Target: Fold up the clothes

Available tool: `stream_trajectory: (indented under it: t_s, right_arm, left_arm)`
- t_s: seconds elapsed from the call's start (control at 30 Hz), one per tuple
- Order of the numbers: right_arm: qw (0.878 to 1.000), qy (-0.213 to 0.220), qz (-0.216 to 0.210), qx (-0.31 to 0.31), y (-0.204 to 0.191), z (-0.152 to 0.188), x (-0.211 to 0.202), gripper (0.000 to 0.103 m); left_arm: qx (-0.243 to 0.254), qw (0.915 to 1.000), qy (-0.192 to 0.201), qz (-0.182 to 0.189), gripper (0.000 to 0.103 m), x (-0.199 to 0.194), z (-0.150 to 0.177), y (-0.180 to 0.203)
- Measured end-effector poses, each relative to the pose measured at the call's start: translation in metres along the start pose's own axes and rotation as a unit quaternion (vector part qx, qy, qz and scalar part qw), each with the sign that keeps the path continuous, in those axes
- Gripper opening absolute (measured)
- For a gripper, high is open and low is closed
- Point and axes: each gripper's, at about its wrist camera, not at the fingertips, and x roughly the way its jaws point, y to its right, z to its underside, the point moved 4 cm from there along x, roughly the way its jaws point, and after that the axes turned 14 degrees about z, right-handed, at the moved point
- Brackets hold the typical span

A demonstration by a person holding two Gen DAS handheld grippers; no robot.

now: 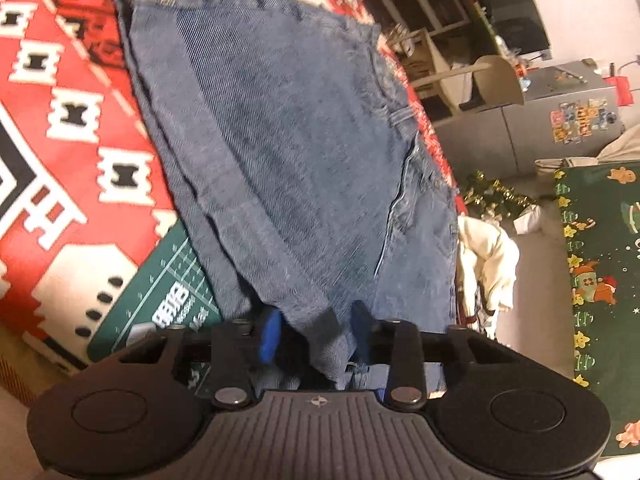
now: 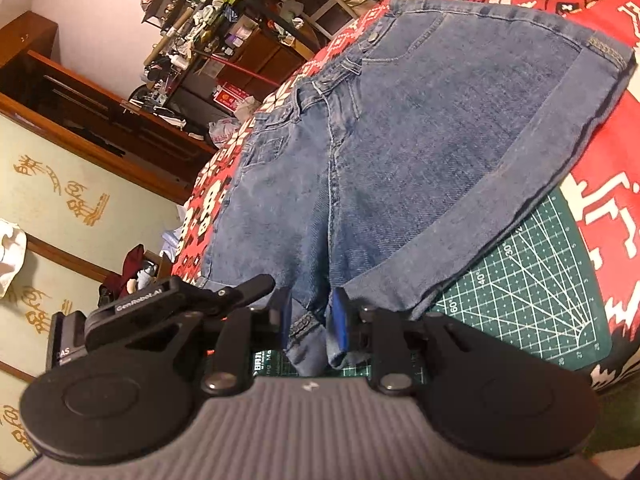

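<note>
A: On the red patterned blanket, where are the jeans?

B: Partly over the green cutting mat, stretching away from both grippers toward the waistband.

A: And the grips?

B: Left hand-held gripper clamps bunched denim at the near edge; right hand-held gripper clamps the hem beside it. Both hold the same end, so folding likely runs forward.

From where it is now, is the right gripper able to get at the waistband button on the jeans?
Probably not without letting go. The right gripper is shut on a fold of the jeans at their near edge, while the button sits at the far end, across the whole spread of denim. Nothing lies on top to block it.
</note>
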Motion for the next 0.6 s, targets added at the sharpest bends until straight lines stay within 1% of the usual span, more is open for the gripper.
stream_trajectory:
  t_s: [0.07,0.1,0.13,0.2,0.3,0.43,0.53,0.6]
  right_arm:
    - [1.000,0.005,-0.002,-0.011,-0.005,0.000,0.002,0.024]
    - [1.000,0.007,-0.003,-0.017,-0.008,-0.001,0.003,0.022]
    - [1.000,0.010,-0.004,-0.025,-0.011,-0.001,0.005,0.017]
    - [0.999,0.010,-0.011,-0.040,-0.018,-0.002,0.011,0.012]
    - [0.998,0.003,-0.020,-0.063,-0.031,0.001,0.021,0.011]
    - [0.995,-0.012,-0.032,-0.089,-0.044,0.008,0.030,0.011]
    - [0.994,-0.027,-0.034,-0.104,-0.049,0.014,0.034,0.011]
    - [0.993,-0.042,-0.027,-0.107,-0.048,0.018,0.039,0.011]
  left_arm:
    - [0.013,0.9999,0.007,-0.004,0.009,-0.002,0.001,0.001]
    - [0.024,0.9996,0.007,-0.010,0.009,-0.001,0.002,0.002]
    - [0.036,0.9992,0.008,-0.017,0.007,0.001,0.003,0.003]
    - [0.058,0.9978,0.010,-0.031,0.003,0.002,0.006,0.007]
    - [0.089,0.9947,0.020,-0.048,0.003,-0.003,0.010,0.013]
    - [0.119,0.9906,0.021,-0.065,0.003,-0.014,0.017,0.013]
    - [0.114,0.9901,0.018,-0.080,0.003,-0.012,0.016,0.009]
    - [0.111,0.9895,0.018,-0.091,0.003,-0.010,0.015,0.008]
